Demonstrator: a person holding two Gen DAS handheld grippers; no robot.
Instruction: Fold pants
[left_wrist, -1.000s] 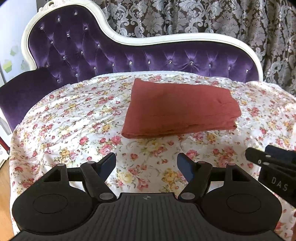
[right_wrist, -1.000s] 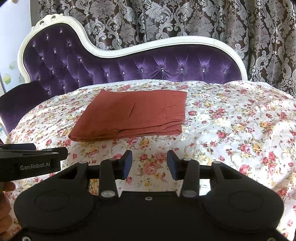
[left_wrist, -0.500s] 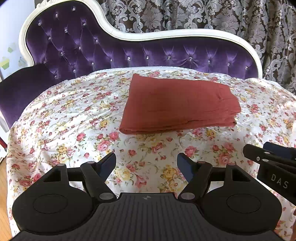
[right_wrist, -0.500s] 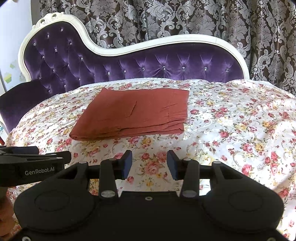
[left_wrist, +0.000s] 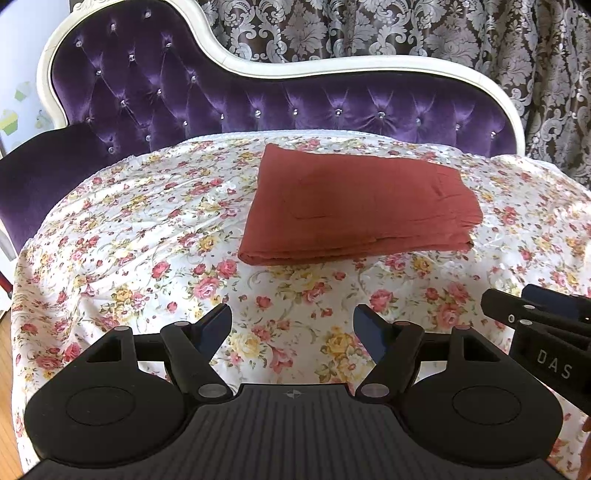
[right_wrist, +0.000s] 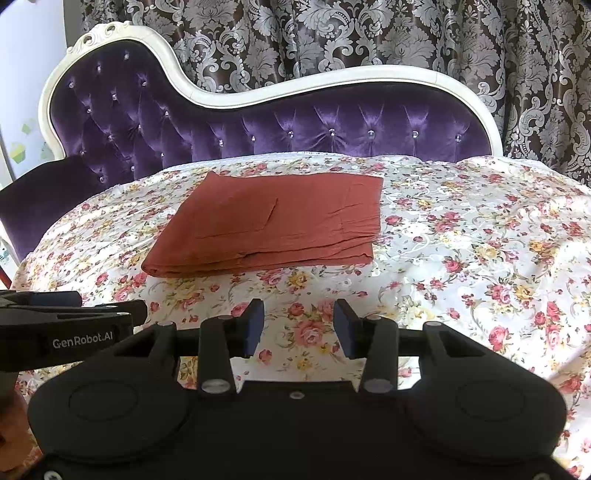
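Pants sit folded on the flowery sheet, well beyond both grippers, left gripper and right gripper, jaws apart, holding nothing.

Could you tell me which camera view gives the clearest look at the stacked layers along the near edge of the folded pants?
The right wrist view: the pants lie nearer its centre, and the layered near edge is distinct. The left wrist view shows the same pants, but that edge reads mostly as one rounded fold.

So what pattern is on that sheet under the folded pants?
Small pink and yellow roses on a white sheet, clearest in the right wrist view.
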